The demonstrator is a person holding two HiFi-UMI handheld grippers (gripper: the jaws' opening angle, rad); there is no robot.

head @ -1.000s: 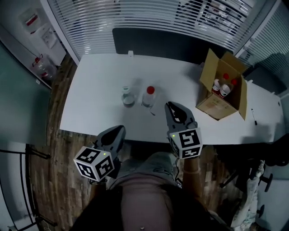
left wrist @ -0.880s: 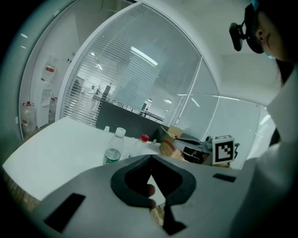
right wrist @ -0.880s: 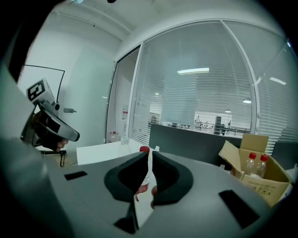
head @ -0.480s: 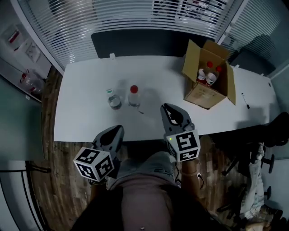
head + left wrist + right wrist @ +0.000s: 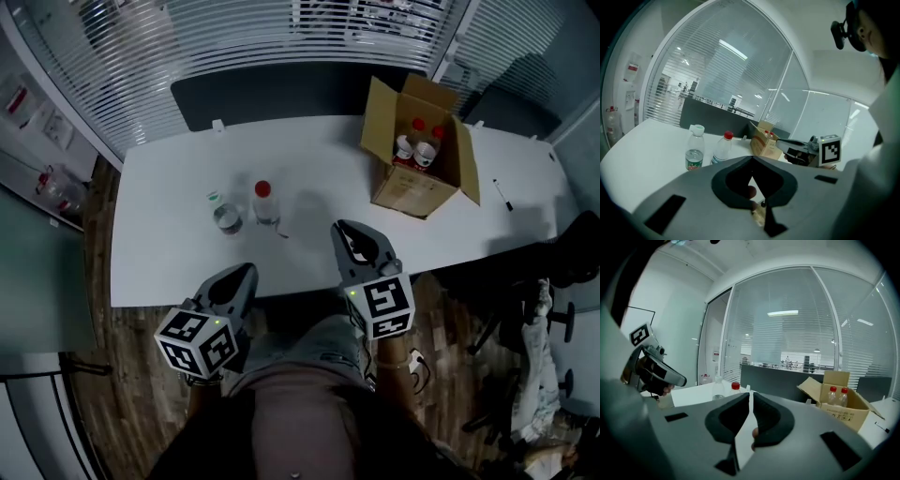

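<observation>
Red-capped bottle [image 5: 264,203] is standing upright on the white worktop [image 5: 169,244], just beside a white-capped bottle [image 5: 225,216] at its 9 o'clock, the two close together but not clearly touching. A person is holding both tools low and close to the body at the worktop's near edge. The left tongs [image 5: 249,270] are pointing toward 1 o'clock, with the pair of bottles lying at about 12 o'clock from their tip and well apart from it. The left gripper view is showing these tongs pressed together at the tips, with nothing between them. The right tongs [image 5: 339,227] are reaching a little farther over the worktop, pointing toward 11 o'clock, where the red-capped bottle is standing clear of them. The right gripper view is showing these tongs drawn together to a thin slit, also gripping nothing.

An open cardboard box [image 5: 403,192] is sitting on the worktop at about 1 o'clock from the right tongs, its flaps spread. Two more bottles with red caps [image 5: 415,148] are standing upright inside it. A dark pen [image 5: 502,195] is lying on the worktop beyond the box, toward 3 o'clock. Slatted blinds [image 5: 234,37] are running along the far side at 12 o'clock, and a wooden floor [image 5: 131,375] is showing beneath the person's left arm.
</observation>
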